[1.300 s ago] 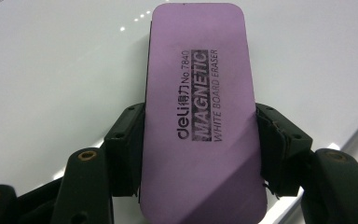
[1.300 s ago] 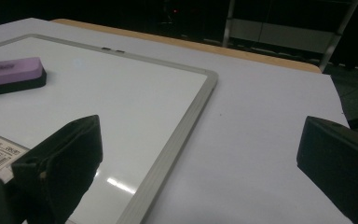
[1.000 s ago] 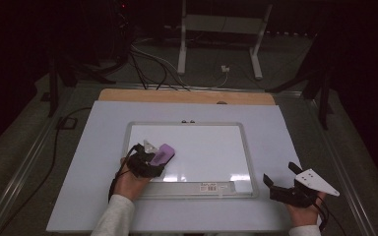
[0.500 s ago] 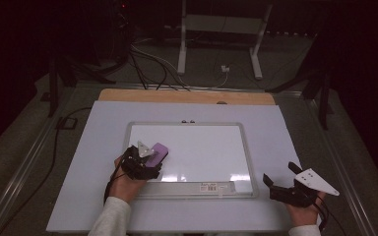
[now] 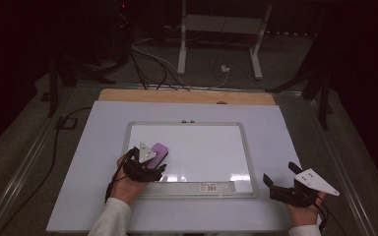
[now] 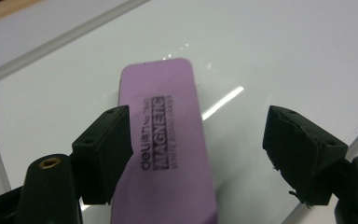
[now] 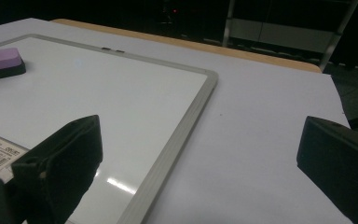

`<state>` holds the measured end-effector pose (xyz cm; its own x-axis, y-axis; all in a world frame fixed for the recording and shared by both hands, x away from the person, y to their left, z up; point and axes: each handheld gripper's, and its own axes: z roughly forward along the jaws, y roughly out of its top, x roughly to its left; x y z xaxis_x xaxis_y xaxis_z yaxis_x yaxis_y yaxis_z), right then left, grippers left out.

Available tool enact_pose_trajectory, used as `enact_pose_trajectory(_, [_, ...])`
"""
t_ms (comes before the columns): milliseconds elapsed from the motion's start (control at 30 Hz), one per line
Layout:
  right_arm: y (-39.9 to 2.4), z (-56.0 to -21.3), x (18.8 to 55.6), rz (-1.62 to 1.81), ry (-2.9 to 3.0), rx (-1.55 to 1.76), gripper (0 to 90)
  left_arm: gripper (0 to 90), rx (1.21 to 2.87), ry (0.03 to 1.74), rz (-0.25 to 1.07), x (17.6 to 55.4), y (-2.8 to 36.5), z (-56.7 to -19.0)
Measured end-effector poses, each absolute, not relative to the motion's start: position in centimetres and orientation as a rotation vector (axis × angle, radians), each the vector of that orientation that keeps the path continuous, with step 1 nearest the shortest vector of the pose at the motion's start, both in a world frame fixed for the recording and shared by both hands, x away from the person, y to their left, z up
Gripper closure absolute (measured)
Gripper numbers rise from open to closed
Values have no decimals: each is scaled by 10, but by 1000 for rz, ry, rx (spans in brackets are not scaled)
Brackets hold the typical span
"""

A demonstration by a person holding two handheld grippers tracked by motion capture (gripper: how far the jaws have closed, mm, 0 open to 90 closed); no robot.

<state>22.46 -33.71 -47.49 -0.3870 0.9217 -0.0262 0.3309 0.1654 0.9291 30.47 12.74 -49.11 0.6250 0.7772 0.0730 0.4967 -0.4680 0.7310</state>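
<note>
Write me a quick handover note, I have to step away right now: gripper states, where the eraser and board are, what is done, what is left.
Left gripper: open, jaws either side of the purple eraser, one jaw touching or nearly touching its edge, the other apart from it.
Right gripper: open, holding nothing, over the white table cover off the board's near right corner.
Whiteboard: flat in mid table; the eraser lies on its near left part.
Done: the board surface looks clean, no marks visible.
Left: probably close on the eraser to grip it, or draw back; I cannot tell which.
</note>
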Motion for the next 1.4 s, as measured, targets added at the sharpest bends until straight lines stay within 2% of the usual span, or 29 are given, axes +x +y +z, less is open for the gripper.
enact_pose_trajectory(433, [-337,-475,224,1218,1821,1188,5,258,2140,1049,499,312,138,-495])
enact_pose_trajectory(667, [-336,-475,225,1216,1824,1186,5,269,2161,1070,526,315,140,-496])
enact_pose_trajectory(733, [-336,-475,225,1218,1823,1186,5,325,2178,1073,498,316,141,-500])
enact_pose_trajectory(967, [-337,-475,224,1220,1819,1188,5,474,2206,1082,589,315,136,-501])
enact_pose_trajectory(1400, [-336,-475,225,1218,1825,1187,5,624,2124,1157,649,312,144,-492])
